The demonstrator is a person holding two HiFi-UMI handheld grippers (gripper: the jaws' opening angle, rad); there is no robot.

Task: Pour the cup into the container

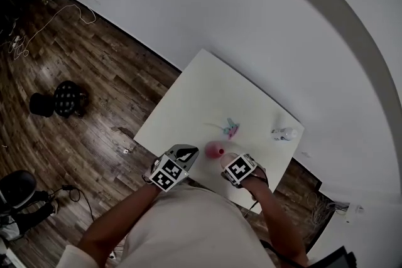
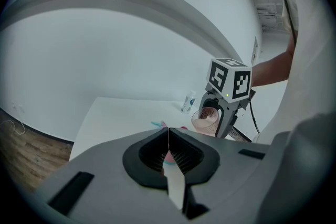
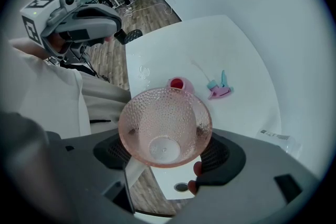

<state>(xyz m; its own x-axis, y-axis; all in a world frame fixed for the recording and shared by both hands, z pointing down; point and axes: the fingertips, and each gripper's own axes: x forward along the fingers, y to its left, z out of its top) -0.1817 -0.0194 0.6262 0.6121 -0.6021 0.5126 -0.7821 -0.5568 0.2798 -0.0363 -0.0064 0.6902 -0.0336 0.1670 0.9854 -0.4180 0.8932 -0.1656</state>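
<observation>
My right gripper (image 3: 166, 148) is shut on a clear pink dimpled cup (image 3: 165, 126), pointing down over the near edge of the white table (image 1: 207, 91); I look into the cup and it appears empty. A small pink container (image 3: 177, 84) with red inside stands on the table just beyond the cup, also visible in the head view as the pink container (image 1: 215, 149) between both grippers. My left gripper (image 2: 168, 136) is shut with nothing in it, left of the container. From it I see the right gripper (image 2: 211, 119) holding the cup (image 2: 206, 119).
A pink and teal clip-like item (image 1: 230, 129) lies mid-table. A small clear bottle (image 1: 284, 134) rests near the table's right edge. Wood floor with a black stool (image 1: 68, 98) and cables lies to the left; a white wall stands behind.
</observation>
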